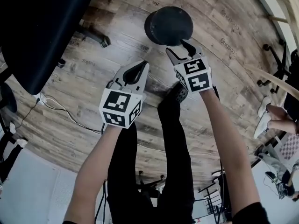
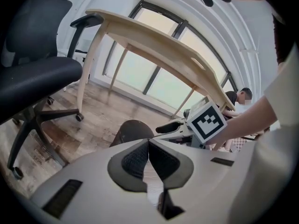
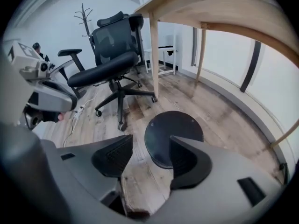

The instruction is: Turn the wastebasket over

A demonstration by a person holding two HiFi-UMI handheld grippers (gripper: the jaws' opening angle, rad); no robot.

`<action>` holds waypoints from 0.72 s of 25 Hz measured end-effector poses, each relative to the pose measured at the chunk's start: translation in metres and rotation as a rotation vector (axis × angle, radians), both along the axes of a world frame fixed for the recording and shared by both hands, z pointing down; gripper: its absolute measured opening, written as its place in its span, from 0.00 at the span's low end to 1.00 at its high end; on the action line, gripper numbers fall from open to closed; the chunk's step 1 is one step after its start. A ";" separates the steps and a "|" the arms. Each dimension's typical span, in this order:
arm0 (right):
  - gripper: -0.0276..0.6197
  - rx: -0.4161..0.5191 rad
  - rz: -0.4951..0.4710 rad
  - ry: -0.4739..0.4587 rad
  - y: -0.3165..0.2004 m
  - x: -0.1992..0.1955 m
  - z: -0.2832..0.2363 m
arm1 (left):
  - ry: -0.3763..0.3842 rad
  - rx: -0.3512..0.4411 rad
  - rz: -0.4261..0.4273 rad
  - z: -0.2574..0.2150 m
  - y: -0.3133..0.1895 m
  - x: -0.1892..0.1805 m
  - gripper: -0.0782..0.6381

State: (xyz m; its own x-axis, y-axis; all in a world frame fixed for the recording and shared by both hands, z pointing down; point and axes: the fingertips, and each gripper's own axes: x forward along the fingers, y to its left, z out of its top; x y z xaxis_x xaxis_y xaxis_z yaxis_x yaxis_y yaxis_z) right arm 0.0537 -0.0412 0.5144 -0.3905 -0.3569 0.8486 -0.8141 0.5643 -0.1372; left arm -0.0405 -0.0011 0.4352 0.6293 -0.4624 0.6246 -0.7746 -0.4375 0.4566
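The black round wastebasket [image 1: 168, 25] stands on the wooden floor with a flat closed face up, which looks like its base. My right gripper [image 1: 180, 49] hangs just above its near rim, open, with nothing between the pads. In the right gripper view the wastebasket [image 3: 173, 136] lies ahead, partly behind the right fingertip of the open right gripper [image 3: 149, 154]. My left gripper [image 1: 140, 68] is shut and empty, to the left and farther from the basket. In the left gripper view the wastebasket [image 2: 131, 132] shows beyond the shut left gripper [image 2: 148, 146].
A black office chair [image 1: 32, 27] on castors stands to the left. A light wooden table [image 3: 210, 8] stands over the floor beyond the basket. A white cable [image 1: 60, 108] lies on the floor at the left. My own legs [image 1: 173, 139] are below the grippers. Another person's legs [image 1: 275, 118] are at the right.
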 end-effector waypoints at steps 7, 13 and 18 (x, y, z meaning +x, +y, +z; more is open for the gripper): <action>0.54 -0.034 -0.036 0.104 -0.040 0.025 0.059 | -0.034 -0.004 0.026 0.016 -0.005 -0.003 0.13; 0.58 -0.022 -0.074 0.170 -0.080 0.034 0.081 | -0.025 -0.025 0.067 0.030 -0.002 -0.002 0.13; 0.61 -0.034 -0.083 0.181 -0.098 0.040 0.091 | -0.011 -0.037 0.085 0.036 0.000 0.002 0.13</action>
State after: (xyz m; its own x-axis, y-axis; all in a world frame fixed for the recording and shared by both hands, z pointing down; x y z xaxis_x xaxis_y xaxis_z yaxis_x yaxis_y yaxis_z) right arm 0.0934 -0.1395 0.6051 -0.2569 -0.2999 0.9187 -0.7782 0.6278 -0.0127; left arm -0.0380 -0.0007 0.4715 0.6582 -0.3844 0.6473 -0.7406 -0.4850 0.4650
